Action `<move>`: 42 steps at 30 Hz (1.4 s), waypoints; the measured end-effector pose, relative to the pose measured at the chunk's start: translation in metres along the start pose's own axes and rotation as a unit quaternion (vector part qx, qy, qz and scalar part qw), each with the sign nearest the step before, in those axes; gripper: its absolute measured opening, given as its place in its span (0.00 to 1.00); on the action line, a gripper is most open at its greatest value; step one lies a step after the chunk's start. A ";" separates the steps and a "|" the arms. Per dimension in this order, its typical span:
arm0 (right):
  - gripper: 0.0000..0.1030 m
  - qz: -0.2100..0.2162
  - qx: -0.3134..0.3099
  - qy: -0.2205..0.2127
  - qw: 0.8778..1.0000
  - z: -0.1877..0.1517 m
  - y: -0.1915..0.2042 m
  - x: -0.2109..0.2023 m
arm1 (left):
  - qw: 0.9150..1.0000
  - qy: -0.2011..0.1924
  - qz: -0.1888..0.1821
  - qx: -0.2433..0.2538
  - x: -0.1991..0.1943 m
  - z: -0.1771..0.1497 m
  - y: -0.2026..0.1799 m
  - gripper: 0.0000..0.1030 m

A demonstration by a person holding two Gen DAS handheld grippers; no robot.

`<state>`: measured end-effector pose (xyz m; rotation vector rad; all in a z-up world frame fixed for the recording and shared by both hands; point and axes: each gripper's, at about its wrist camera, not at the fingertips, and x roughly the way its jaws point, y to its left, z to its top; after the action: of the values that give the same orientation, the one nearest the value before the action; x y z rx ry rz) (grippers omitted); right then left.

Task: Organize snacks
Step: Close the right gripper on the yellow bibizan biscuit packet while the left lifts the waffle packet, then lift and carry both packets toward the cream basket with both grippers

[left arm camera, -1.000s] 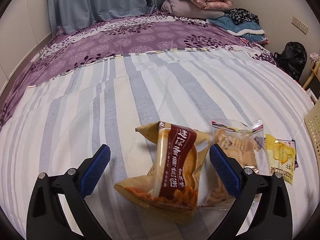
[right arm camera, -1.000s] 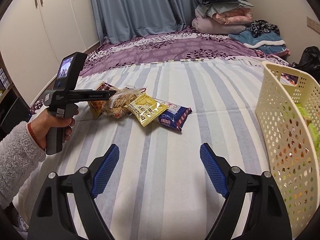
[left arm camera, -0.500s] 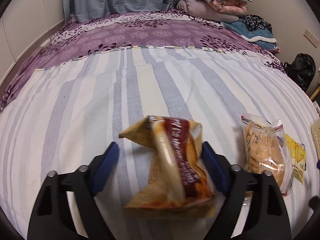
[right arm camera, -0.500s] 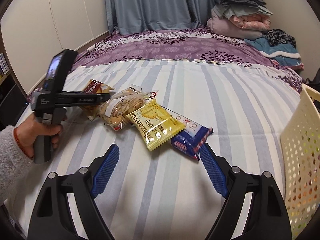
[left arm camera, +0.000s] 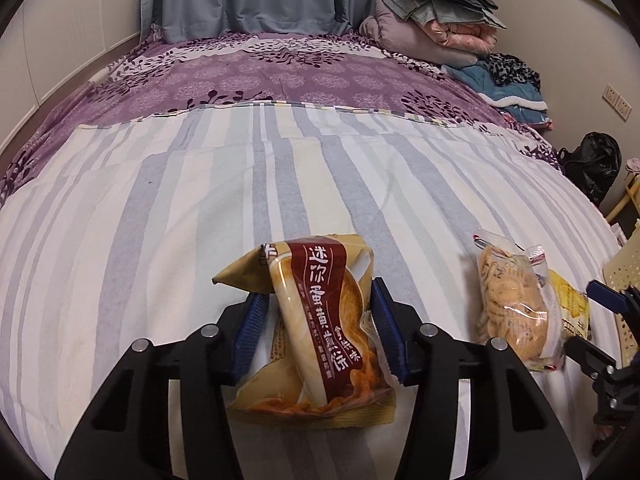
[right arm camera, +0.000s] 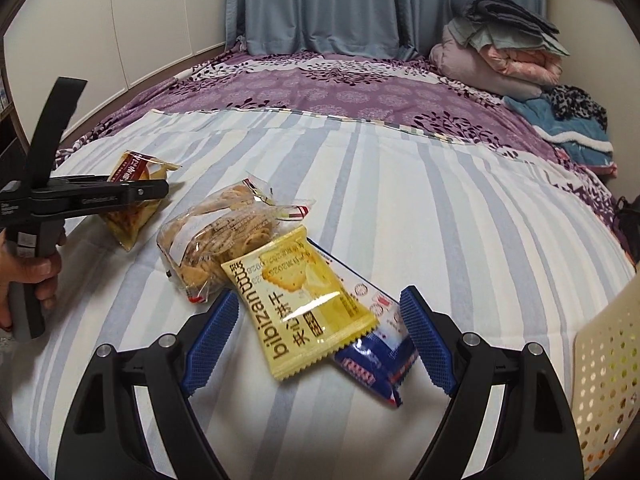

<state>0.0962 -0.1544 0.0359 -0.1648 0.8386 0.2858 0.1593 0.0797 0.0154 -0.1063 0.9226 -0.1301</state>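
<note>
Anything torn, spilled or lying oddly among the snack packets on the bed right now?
Nothing looks torn or spilled. The yellow cracker packet lies across the blue packet and against the clear cookie bag, so the open right gripper straddles two packets at once. The left gripper has just been closing on the brown packet, creasing it.

Left wrist view close over the bed, facing twelve o'clock toward the curtains, right wrist view likewise, seemingly slightly farther back, both sharing the clear biscuit bag (left arm camera: 510,304) (right arm camera: 216,236) and striped sheet (left arm camera: 200,200) (right arm camera: 440,200).
</note>
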 end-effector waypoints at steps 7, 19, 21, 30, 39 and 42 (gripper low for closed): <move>0.78 0.000 -0.011 0.010 1.000 0.004 0.003 0.013 | 1.000 -0.013 -0.011 -0.004 -0.019 -0.003 -0.001 0.52; 0.48 0.001 0.012 -0.001 1.000 -0.010 0.000 -0.013 | 0.999 -0.036 -0.023 -0.012 -0.052 -0.011 -0.007 0.50; 0.47 0.008 0.022 -0.001 1.000 -0.014 -0.001 -0.020 | 0.999 -0.040 -0.027 -0.011 -0.058 -0.012 -0.008 0.44; 0.47 0.027 0.051 0.000 0.998 -0.033 0.000 -0.043 | 0.999 -0.036 -0.018 -0.011 -0.064 -0.019 -0.011 0.51; 0.47 0.032 0.062 0.007 0.998 -0.046 0.002 -0.047 | 0.999 -0.019 0.003 -0.043 -0.044 -0.018 -0.001 0.93; 0.47 0.035 0.064 0.008 0.997 -0.047 0.001 -0.046 | 0.998 -0.010 -0.006 -0.066 -0.031 -0.010 0.002 0.93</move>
<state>0.0339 -0.1734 0.0395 -0.0174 0.8765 0.2949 0.1327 0.0860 0.0332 -0.2353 0.9111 -0.0791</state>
